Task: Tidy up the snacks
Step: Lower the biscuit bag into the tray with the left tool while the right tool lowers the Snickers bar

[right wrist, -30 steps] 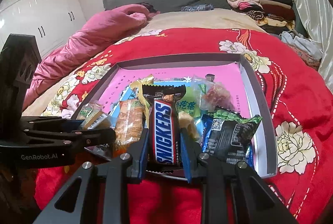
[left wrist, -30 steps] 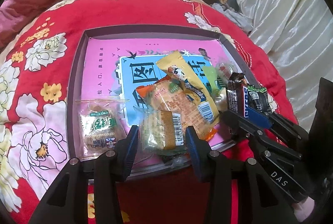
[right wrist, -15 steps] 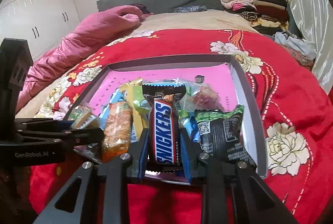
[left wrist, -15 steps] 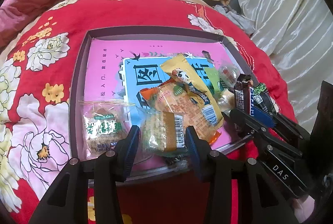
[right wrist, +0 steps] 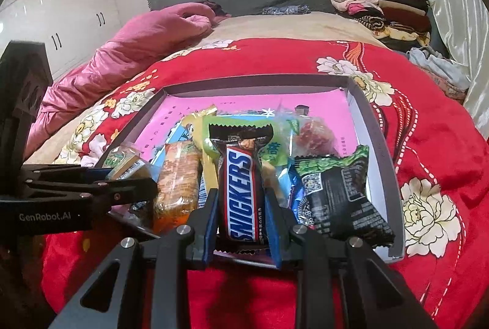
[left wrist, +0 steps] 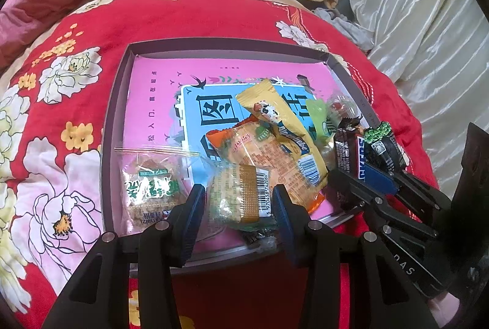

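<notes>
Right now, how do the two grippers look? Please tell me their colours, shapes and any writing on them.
Both grippers are matte black frames with triangular cut-outs and silver round screws. The left gripper and the right gripper each have two fingers faced with blue pads. White lettering "GenRobot.AI" marks the left one's side, and "DAS" the right one's. No cables or sleeves show.

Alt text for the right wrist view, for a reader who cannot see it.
The right gripper is shut on a Snickers bar above the near edge of a grey tray of snacks on a red floral blanket. The left gripper holds a clear-wrapped snack alongside.
</notes>
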`<state>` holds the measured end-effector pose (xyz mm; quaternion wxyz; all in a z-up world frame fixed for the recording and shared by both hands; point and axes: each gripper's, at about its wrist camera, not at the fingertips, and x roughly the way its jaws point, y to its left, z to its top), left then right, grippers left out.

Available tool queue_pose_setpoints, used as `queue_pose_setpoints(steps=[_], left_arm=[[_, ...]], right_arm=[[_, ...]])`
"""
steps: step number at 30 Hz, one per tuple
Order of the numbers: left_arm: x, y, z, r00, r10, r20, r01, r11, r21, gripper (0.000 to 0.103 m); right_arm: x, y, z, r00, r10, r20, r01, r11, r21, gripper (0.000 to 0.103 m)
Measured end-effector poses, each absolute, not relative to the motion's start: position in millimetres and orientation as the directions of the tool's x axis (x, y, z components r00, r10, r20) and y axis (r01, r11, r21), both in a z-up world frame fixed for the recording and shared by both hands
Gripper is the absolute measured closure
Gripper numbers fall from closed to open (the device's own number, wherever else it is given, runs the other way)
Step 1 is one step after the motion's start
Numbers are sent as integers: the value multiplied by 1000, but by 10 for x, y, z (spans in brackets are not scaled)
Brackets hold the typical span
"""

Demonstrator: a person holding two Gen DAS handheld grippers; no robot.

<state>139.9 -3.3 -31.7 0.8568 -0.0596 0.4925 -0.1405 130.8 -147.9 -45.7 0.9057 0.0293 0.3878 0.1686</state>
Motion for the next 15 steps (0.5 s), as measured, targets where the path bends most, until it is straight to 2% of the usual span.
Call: queue_pose_setpoints(steps=[15], left_arm=[[1396, -44, -331, 469, -304, -829, 182, 952, -246, 56]], right_arm=[[1295, -1481, -457, 637, 333, -695, -282, 940, 191, 74]])
